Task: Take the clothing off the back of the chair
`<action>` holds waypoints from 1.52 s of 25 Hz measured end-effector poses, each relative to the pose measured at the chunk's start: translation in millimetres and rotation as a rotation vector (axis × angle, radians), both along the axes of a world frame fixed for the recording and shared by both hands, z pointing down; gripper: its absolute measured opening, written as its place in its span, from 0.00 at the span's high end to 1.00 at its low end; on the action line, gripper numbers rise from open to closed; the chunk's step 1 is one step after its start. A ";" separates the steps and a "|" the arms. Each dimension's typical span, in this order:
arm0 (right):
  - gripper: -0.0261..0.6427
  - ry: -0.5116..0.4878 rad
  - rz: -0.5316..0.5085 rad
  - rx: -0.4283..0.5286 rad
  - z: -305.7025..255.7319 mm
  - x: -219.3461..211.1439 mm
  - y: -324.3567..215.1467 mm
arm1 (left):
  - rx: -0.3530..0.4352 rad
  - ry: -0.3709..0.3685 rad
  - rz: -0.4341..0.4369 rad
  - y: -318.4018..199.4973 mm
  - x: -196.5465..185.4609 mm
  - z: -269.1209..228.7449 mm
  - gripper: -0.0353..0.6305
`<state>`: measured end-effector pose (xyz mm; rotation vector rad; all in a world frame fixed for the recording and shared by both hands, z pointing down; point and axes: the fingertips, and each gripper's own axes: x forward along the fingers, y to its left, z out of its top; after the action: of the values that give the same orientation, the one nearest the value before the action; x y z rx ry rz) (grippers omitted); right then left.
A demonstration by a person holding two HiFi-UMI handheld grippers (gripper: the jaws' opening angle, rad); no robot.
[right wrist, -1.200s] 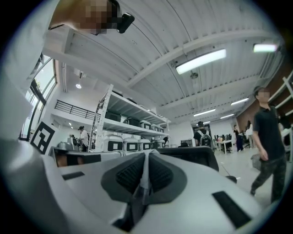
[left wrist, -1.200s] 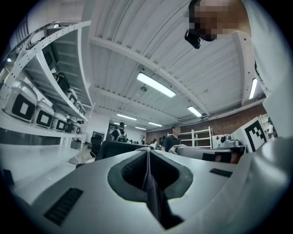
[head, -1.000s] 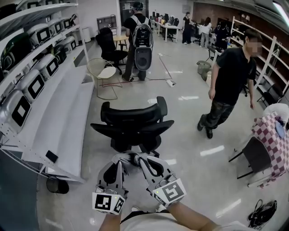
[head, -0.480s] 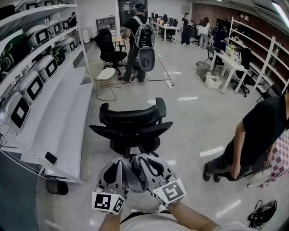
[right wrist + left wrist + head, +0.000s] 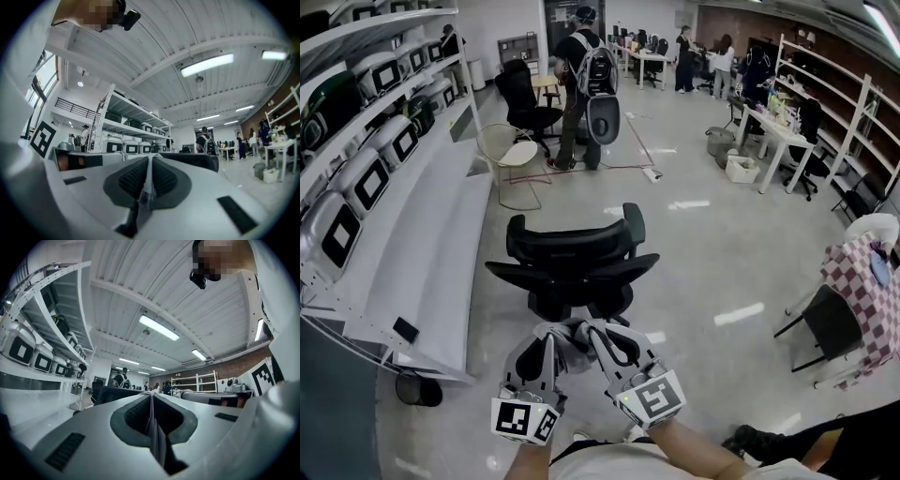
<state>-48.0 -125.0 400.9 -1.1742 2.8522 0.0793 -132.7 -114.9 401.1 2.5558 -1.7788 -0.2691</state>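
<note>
Two claws are showing, the left claw (image 5: 551, 330) and the right claw (image 5: 592, 327), and one piece of grey clothing (image 5: 573, 345) is hanging between them. One black office chair (image 5: 572, 258) is standing just ahead, and a second black chair (image 5: 525, 94) is standing farther back, near one round wire chair (image 5: 512, 150). One person with a backpack (image 5: 586, 70) is standing there, and at least two more people (image 5: 687, 56) are standing far back in the room. One checked cloth (image 5: 862, 281) and one black bag (image 5: 844, 441) are lying at the right.
</note>
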 end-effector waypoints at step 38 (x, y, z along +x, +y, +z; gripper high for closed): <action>0.92 0.003 -0.016 -0.023 8.8 1.0 -6.0 | -0.023 0.014 0.017 -9.2 9.5 7.7 0.92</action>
<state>-47.1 -130.9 409.8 -1.1562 2.8718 0.0481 -123.2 -124.1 408.8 2.5455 -1.7440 -0.2641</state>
